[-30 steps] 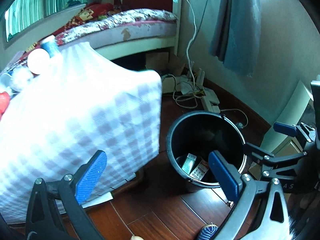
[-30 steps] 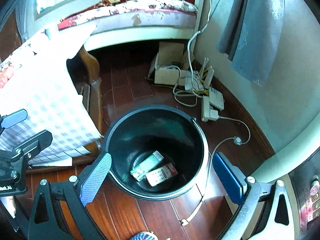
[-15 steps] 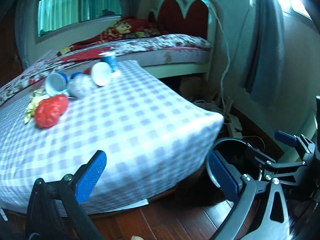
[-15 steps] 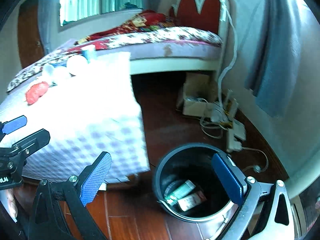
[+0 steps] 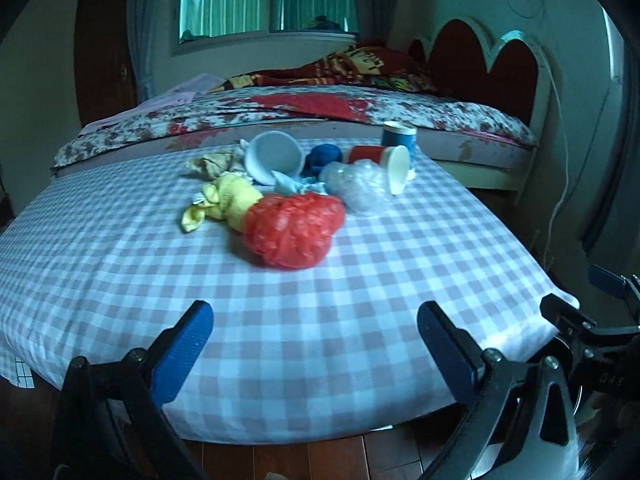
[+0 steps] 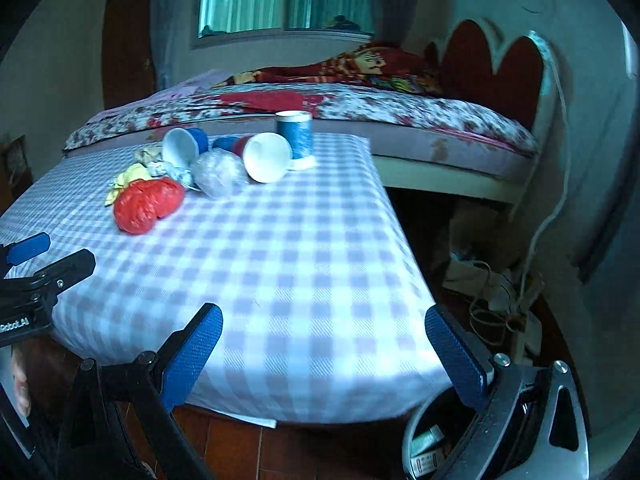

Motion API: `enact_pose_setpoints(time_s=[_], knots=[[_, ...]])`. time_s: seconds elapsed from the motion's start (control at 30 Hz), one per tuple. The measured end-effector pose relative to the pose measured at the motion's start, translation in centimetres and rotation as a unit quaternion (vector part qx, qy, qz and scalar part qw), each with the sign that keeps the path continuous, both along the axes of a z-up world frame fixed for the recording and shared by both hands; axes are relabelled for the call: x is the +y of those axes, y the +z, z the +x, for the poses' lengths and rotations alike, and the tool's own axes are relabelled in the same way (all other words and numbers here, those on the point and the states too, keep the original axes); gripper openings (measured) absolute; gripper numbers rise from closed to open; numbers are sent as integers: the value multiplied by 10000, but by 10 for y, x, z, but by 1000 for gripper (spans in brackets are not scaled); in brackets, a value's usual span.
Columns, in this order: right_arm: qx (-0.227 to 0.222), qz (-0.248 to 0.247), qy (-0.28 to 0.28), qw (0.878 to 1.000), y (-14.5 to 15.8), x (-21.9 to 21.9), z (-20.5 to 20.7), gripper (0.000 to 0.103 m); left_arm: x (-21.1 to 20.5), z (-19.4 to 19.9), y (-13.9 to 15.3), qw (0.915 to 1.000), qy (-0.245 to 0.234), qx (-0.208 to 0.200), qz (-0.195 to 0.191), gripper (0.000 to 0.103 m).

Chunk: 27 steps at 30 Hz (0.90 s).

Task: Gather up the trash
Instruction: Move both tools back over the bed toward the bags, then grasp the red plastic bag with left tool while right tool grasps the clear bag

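Observation:
A heap of trash lies on the checked tablecloth point(image 5: 360, 280): a crumpled red bag point(image 5: 294, 230) point(image 6: 146, 204), a yellow wad point(image 5: 228, 200), a clear plastic bag point(image 5: 360, 188) point(image 6: 220, 174), tipped paper cups point(image 5: 274, 156) point(image 6: 266, 156) and an upright blue cup point(image 5: 399, 138) point(image 6: 296, 132). My left gripper point(image 5: 314, 344) is open and empty near the table's front edge, facing the heap. My right gripper point(image 6: 322, 350) is open and empty at the table's front right corner. The black bin point(image 6: 424, 446), with boxes inside, stands on the floor below it.
A bed point(image 6: 400, 116) with a red headboard runs behind the table. Cables and a power strip point(image 6: 500, 300) lie on the wooden floor at the right wall. The other gripper point(image 5: 600, 328) shows at the right edge of the left wrist view.
Both grippers have risen from the bin up to table height and turned toward the trash heap. Both stay open and empty.

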State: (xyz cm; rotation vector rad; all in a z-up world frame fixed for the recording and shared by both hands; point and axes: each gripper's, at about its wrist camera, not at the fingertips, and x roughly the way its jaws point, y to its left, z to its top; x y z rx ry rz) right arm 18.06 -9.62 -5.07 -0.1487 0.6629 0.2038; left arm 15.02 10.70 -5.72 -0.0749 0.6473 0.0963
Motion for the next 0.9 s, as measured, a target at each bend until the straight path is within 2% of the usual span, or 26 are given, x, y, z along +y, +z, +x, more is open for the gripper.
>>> enact_pose_setpoints(time_s=[0.1,0.23,0.37,0.43,0.5,0.57,0.67,0.73,0.8,0.9], knots=[[-17,75,339,9994,5,22,20,102,21,13,-3,9997,238,33,-47,101],[4,-48,598,9982,5,49,47,102,32,37,-11,9996,188,171,-139,97],[113,69,746,9971,4,61,74,102,35,65,-17,9991,131,314,-245,90],[140,60,780,9968,3,65,86,98,36,79,-19,9988,54,383,-296,87],[258,80,841,9961,-1,69,101,88,34,91,-21,9984,5,498,-252,86],[378,70,893,9953,-6,75,114,83,31,106,-26,9975,0,688,-164,82],[472,42,1015,9937,-9,86,130,77,29,119,-31,9964,-91,839,-110,68],[533,48,1152,9919,-10,96,139,74,29,124,-34,9956,-184,904,-150,47],[588,50,1291,9899,-11,107,146,69,33,121,-31,9959,-288,820,-267,36],[644,67,1429,9876,-12,122,156,67,43,114,-23,9974,-244,612,-307,33]])
